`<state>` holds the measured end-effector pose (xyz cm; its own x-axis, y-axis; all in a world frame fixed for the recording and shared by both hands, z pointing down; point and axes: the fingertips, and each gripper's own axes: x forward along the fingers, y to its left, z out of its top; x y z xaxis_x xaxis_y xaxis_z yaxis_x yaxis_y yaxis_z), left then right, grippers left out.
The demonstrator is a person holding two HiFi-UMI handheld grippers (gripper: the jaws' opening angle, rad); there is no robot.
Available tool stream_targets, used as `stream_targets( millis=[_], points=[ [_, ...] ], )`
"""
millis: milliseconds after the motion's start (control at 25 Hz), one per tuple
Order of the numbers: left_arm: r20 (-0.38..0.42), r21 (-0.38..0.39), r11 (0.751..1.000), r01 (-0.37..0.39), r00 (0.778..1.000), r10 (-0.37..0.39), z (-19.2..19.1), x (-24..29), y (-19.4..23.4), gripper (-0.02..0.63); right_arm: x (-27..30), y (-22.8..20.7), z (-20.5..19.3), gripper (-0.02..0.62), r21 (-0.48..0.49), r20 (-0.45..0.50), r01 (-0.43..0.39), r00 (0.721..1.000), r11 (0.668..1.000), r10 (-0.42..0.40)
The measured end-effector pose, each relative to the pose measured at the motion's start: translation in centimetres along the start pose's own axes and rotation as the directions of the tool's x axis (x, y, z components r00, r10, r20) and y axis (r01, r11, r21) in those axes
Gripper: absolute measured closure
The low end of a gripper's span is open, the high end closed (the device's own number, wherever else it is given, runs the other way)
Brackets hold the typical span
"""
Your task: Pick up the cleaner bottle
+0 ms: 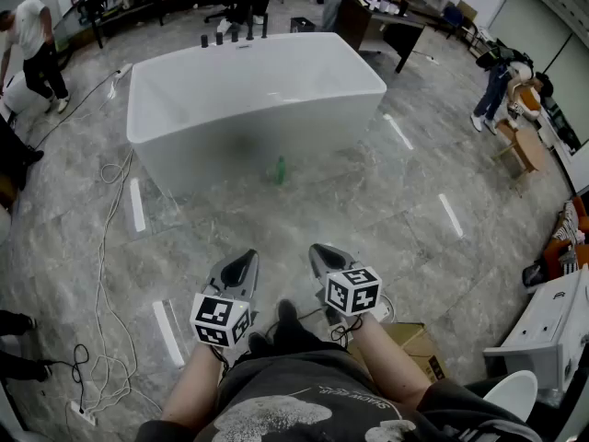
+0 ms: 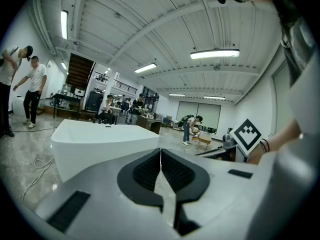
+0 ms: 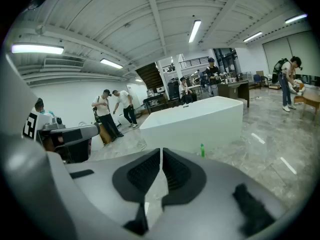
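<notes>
A small green cleaner bottle (image 1: 281, 169) stands upright on the grey stone floor, just in front of the white bathtub (image 1: 248, 90). It also shows in the right gripper view as the same green bottle (image 3: 202, 150) by the white bathtub (image 3: 200, 121). My left gripper (image 1: 243, 263) and right gripper (image 1: 322, 255) are held low near my body, well short of the bottle. Both have their jaws shut with nothing between them. In the left gripper view the left gripper (image 2: 160, 151) points at the tub (image 2: 100, 139); the bottle is not seen there.
White cables (image 1: 110, 247) trail over the floor at the left. A cardboard box (image 1: 414, 343) lies by my right leg, and white fixtures (image 1: 552, 330) stand at the right. Several people (image 1: 32, 49) stand around the room's edges, with desks (image 1: 386, 7) behind the tub.
</notes>
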<state>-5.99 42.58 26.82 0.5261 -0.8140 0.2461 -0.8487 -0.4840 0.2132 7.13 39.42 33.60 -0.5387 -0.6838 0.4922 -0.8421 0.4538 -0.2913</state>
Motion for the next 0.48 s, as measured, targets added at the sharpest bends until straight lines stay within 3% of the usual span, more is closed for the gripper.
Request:
stream_targets(
  millis=[480],
  points=[
    [0.001, -0.009, 1.0, -0.028, 1.0, 0.028, -0.6, -2.9, 0.8, 0.591, -0.8, 2.4, -0.6, 0.561, -0.022, 0.005, -0.005, 1.0, 1.0, 0.005]
  ],
)
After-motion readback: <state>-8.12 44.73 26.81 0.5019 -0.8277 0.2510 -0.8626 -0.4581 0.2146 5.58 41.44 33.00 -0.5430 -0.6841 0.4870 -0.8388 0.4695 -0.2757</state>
